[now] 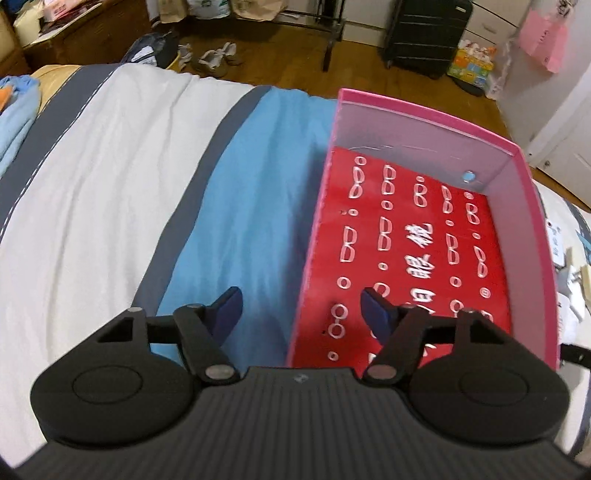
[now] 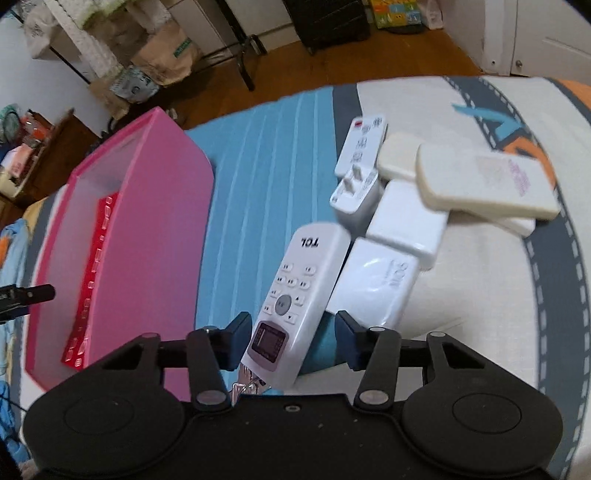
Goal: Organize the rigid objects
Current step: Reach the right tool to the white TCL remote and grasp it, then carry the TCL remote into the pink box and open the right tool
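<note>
A pink box (image 1: 424, 114) with a red patterned bottom (image 1: 413, 258) lies on the bed; it also shows in the right wrist view (image 2: 155, 206). My left gripper (image 1: 301, 312) is open and empty, straddling the box's left wall, one finger inside. My right gripper (image 2: 293, 339) is open around the lower end of a white TCL remote (image 2: 299, 291), the jaws apart from its sides. Beside the remote lie a white charger block (image 2: 373, 284), a white plug adapter (image 2: 356, 199), a small white remote (image 2: 364, 142) and a cream remote (image 2: 484, 184).
The bed cover has white (image 1: 110, 166), grey and blue (image 1: 251, 192) stripes. Past the bed edge are a wooden floor, shoes (image 1: 218, 59), a black suitcase (image 1: 424, 33), paper bags (image 2: 166, 55) and a metal rack leg (image 2: 240, 55).
</note>
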`<state>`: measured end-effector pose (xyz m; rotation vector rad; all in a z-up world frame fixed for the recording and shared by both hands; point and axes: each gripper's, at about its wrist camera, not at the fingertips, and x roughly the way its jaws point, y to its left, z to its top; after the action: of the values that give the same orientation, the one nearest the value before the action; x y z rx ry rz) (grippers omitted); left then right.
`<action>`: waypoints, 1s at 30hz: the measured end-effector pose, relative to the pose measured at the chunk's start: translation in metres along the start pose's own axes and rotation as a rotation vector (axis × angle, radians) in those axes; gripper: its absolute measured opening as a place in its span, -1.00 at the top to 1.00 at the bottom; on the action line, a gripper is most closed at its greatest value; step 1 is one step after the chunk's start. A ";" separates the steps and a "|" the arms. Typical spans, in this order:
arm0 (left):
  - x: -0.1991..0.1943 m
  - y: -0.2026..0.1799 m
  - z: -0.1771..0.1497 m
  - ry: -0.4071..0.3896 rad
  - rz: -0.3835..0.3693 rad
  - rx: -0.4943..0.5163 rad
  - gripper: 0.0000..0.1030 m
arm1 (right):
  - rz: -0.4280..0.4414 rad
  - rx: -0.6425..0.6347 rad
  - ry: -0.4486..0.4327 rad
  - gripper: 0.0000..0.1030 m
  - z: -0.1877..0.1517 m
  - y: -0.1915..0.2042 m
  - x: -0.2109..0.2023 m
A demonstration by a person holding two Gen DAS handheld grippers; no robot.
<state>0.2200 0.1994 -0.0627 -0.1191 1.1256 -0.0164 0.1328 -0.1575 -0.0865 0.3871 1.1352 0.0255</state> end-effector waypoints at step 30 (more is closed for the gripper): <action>0.035 0.028 0.015 0.004 -0.102 -0.129 0.40 | 0.141 -0.041 -0.176 0.58 -0.014 -0.008 0.021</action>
<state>0.2477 0.2264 -0.0909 -0.2913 1.1241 -0.0353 0.1279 -0.1568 -0.1126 0.4238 0.9306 0.1362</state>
